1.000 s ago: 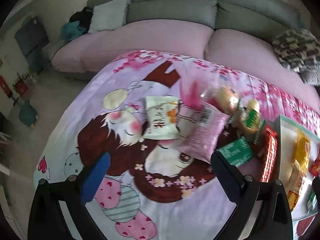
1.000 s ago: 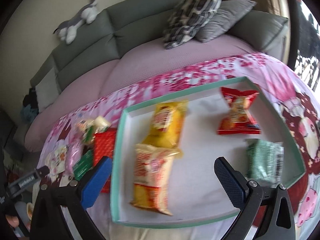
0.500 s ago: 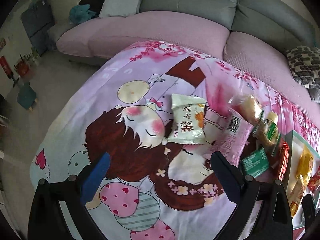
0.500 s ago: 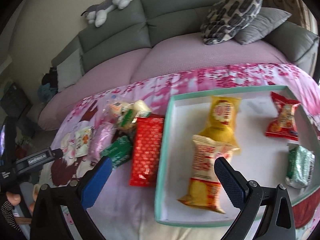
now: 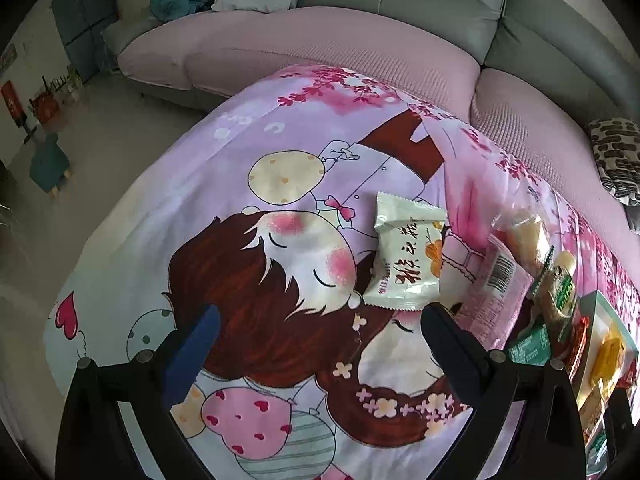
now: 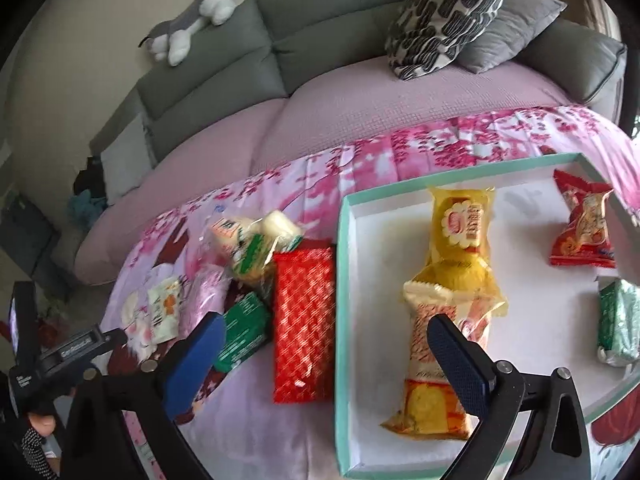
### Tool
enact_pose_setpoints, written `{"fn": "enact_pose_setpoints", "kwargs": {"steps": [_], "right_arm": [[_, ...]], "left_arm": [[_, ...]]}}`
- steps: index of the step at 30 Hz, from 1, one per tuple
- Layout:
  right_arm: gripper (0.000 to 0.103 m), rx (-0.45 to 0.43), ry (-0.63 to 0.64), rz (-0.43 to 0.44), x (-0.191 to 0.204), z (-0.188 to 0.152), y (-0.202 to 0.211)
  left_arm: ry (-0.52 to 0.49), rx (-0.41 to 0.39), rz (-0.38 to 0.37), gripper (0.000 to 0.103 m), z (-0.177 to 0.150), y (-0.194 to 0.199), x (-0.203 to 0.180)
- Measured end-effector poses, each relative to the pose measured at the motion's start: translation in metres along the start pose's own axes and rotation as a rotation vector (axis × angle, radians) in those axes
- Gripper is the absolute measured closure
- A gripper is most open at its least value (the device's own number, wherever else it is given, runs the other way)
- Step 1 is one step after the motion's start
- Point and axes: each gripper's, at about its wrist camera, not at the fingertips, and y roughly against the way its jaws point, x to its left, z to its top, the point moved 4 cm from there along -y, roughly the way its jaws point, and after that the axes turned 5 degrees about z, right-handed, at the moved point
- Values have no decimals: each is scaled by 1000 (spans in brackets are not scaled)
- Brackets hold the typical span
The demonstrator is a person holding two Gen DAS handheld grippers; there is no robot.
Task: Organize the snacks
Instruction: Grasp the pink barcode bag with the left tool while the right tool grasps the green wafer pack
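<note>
My right hand-held gripper [image 6: 320, 356] hangs wide open with nothing between its fingers, poised over the seam where the loose snacks meet the teal tray [image 6: 343, 320]. The red packet [image 6: 304, 320] lies almost straight ahead of it, just left of the tray wall and nearly touching it. Its long axis runs near to far, roughly in line with my fingers, so I judge I would close across its narrow width without much wrist turn.

My left hand-held gripper [image 5: 318, 344] is also spread fully and holds nothing. It points at the printed cloth on the worktop, with the white packet [image 5: 408, 260] ahead and to the right, just beyond its right fingertip. That packet likewise lies lengthwise, near to far, slightly tilted. The pink packet [image 5: 496, 280] sits just right of it, and further right the pile crowds together: a green packet [image 6: 240, 332] touching the red one's left edge, and clear-wrapped buns [image 6: 252, 244] at the far end.

Inside the tray already lie a yellow packet [image 6: 460, 240], a cream-and-red one [image 6: 432, 360] overlapping its near end, a small red bag [image 6: 584, 232] and a green foil pack [image 6: 618, 324]. The right side is nearer the red packet; the left is nearer the white one.
</note>
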Motion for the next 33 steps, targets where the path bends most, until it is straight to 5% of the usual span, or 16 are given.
{"fn": "enact_pose_setpoints", "kwargs": {"steps": [21,33], "right_arm": [[2,58,62,-61,6,9,-32],[2,114,51,-65,5,13,-48]], "left_arm": [[-80,19,-39,3,4,-16,-42],[-120,76,-252,8,-6,-25,-88]]}}
